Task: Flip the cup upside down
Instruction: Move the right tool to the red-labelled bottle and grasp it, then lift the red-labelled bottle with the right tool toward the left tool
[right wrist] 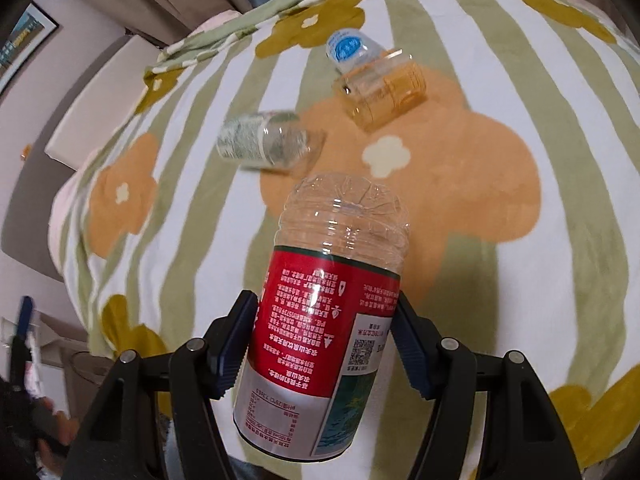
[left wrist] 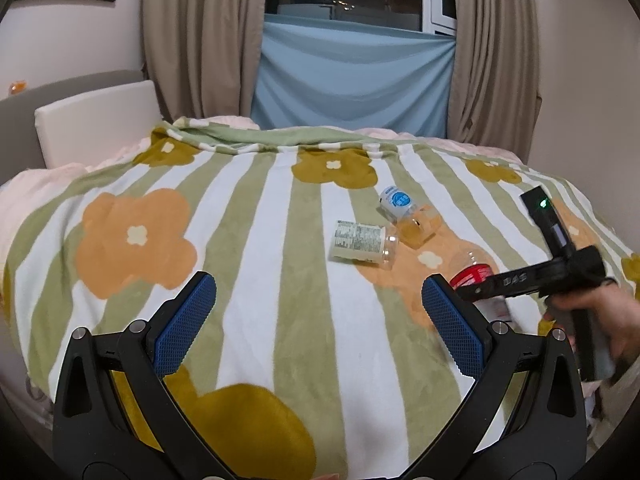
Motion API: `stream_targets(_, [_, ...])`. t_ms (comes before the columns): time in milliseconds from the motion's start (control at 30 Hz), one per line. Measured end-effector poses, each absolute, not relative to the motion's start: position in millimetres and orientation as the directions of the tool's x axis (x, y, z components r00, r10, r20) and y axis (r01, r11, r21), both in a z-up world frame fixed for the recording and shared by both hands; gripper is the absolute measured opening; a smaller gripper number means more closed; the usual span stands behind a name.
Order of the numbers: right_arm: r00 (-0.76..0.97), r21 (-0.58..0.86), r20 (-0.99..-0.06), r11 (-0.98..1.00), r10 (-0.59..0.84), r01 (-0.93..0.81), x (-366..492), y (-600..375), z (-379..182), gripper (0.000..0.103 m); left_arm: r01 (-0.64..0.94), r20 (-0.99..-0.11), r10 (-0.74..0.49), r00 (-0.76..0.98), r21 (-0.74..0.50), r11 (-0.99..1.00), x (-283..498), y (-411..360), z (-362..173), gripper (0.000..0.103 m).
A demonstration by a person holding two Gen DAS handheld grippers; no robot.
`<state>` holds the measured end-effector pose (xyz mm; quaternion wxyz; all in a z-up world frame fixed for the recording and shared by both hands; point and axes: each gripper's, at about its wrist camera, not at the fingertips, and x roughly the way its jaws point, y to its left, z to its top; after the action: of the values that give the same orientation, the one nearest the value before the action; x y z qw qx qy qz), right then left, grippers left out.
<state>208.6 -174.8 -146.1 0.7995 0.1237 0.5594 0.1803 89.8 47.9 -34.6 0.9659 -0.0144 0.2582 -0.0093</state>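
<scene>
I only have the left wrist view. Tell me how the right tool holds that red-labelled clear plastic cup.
Observer: The right tool is shut on the red-labelled clear plastic cup, with its pads on the label.
Operator: Give me its orientation.
Observer: Its ribbed closed base points away from the tool.
Operator: Confirm with the label.
Observer: The print reads upside down, beside a QR code.

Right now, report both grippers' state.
Left gripper: open, holding nothing, over the blanket.
Right gripper: shut on the red-label cup, its closed base pointing away.
</scene>
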Motion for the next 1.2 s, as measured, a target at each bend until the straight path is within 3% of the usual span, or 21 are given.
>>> stream_targets(500, [0.270, 0.334, -0.903, 0.942, 0.333, -0.044, 208.9, -168.2, -184.7, 0.064, 0.011, -0.510, -0.025, 0.860, -0.030, 0.999, 81.9, 57.5, -35.1, 0.102])
stream_targets(533, [0.271, 0.342, -0.901, 0.939, 0.338, -0.036, 209.6, -170.1, -184.6, 0.072, 0.011, -0.511, -0.024, 0.859, -0.029, 1.000, 82.4, 58.2, -35.1, 0.102])
stream_targets(567, [0.266, 0.358, -0.897, 0.933, 0.352, -0.030, 209.4, -170.2, -185.5, 0.090, 0.011, -0.512, -0.024, 0.859, -0.027, 1.000, 82.8, 58.1, -34.8, 0.102])
stream_targets(633, [0.262, 0.435, -0.869, 0.901, 0.420, -0.002, 208.7, -177.8, -186.3, 0.102, 0.012, -0.516, -0.021, 0.856, -0.022, 1.000, 84.5, 56.9, -33.3, 0.102])
stream_targets(900, [0.339, 0.563, -0.764, 0.824, 0.549, -0.064, 191.4, -215.0, -145.8, 0.102, 0.091, -0.536, -0.051, 0.842, 0.049, 0.995, 107.0, 26.1, -5.5, 0.102])
stream_targets(1067, [0.515, 0.525, -0.665, 0.829, 0.541, -0.192, 161.8, -238.9, -91.0, 0.102, 0.238, -0.622, -0.143, 0.770, 0.073, 0.968, 148.7, -22.6, 14.7, 0.102])
stream_targets(1200, [0.657, 0.407, -0.564, 0.860, 0.501, -0.307, 126.5, -263.4, -50.7, 0.103, 0.320, -0.723, -0.162, 0.672, 0.086, 0.944, 183.9, -64.3, 8.8, 0.102])
